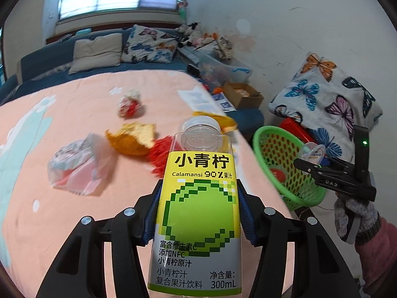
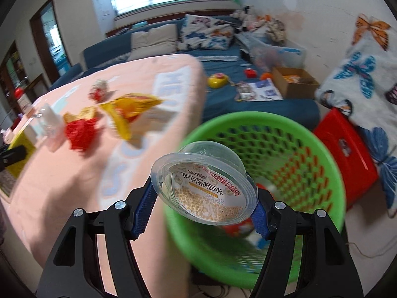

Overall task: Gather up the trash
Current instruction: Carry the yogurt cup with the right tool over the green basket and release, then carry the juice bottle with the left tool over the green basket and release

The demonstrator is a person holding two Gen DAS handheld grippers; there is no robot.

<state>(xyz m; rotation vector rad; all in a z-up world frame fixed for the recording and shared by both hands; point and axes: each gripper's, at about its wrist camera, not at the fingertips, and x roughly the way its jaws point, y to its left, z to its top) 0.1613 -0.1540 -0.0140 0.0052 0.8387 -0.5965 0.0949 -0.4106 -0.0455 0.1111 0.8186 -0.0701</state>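
Bottle (image 1: 198, 213), light and stiff, is clamped mid-label by the left claw (image 1: 198, 213), while the slippery, crushable jelly cup (image 2: 206, 186) is pinched rim-wise by the right claw (image 2: 204, 203) above the basket (image 2: 332, 164).

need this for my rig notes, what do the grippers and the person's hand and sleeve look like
Both grippers, left gripper and right gripper, are matte black frames with silver round bolts and ribbed blue finger pads. Seen from the side, the right one shows white lettering and a small green light. The hand wears a grey knit glove; the sleeve is pink.
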